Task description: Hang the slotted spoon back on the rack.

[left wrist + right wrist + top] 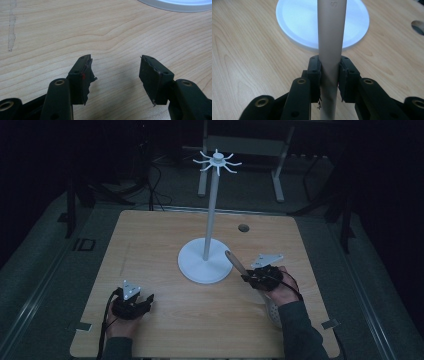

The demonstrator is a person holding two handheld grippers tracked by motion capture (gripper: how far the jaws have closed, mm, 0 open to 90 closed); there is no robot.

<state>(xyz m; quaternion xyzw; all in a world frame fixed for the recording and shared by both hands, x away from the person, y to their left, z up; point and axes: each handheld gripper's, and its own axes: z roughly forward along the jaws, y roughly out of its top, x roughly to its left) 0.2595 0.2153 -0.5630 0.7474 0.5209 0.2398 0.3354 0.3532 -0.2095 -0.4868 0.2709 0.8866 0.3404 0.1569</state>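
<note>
A white stand with a round base [192, 265] and a tall pole [211, 210] rises mid-table, topped by a crown of hooks [217, 161]. My right gripper [247, 277] sits just right of the base, shut on the wooden handle [235, 261] of a utensil whose white perforated head [273, 312] hangs down by the person's wrist. In the right gripper view the pale handle [331, 30] runs up between the pads of the right gripper [330, 75], with the stand base [297, 22] behind. My left gripper [149, 300] rests near the front left, open and empty, as the left gripper view [115, 75] confirms.
The wooden table [150, 240] has a round cable hole [243, 227] behind the stand. A strip of pale tape residue [11, 30] marks the wood ahead of the left gripper. The stand base edge [175, 5] lies farther ahead. Dark floor and frames surround the table.
</note>
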